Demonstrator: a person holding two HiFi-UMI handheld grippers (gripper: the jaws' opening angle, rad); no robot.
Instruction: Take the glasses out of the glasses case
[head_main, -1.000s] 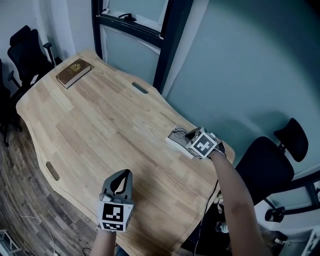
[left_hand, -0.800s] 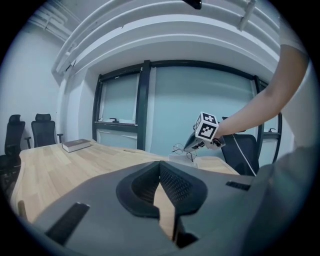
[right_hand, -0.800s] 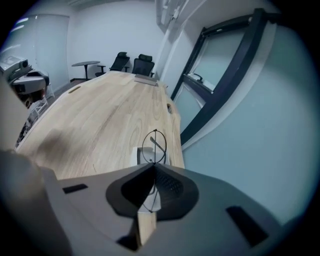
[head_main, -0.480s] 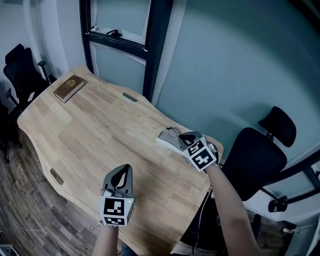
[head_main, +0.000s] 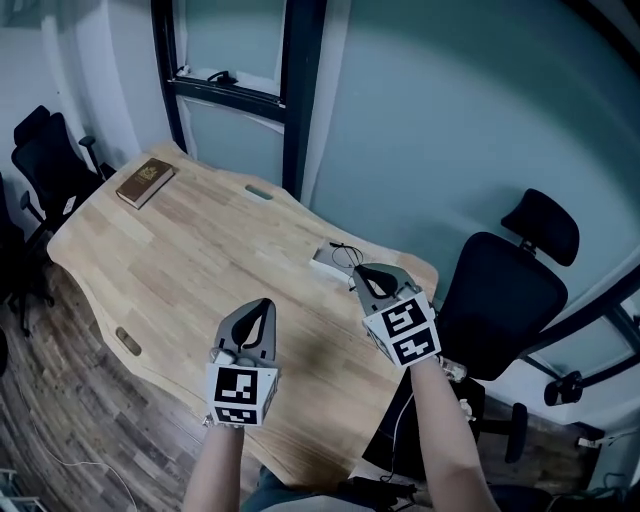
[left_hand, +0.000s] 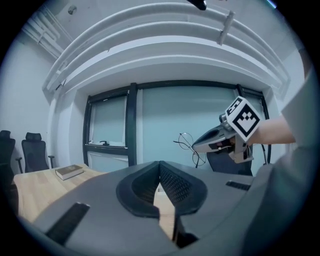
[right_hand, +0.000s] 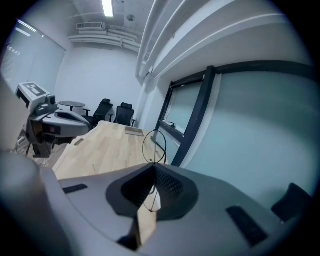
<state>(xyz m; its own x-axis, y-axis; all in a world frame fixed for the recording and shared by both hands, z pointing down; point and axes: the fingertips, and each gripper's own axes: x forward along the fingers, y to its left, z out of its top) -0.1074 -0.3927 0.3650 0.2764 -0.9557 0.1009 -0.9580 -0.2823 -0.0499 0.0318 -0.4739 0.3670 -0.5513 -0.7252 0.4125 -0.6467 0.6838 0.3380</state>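
No words or numbers are legible anywhere; the book's (head_main: 146, 182) cover emblem is too small.

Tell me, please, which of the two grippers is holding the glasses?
The right gripper: its jaws are shut on the thin wire-framed glasses, held above the table. The left gripper is shut too, with nothing between its jaws.

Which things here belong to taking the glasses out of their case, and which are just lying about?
Job in hand: glasses, pinched in the shut right claw above the table; glasses case lying on the table; left claw, shut and empty.
Lying about: brown book at the table's far end; black office chairs.
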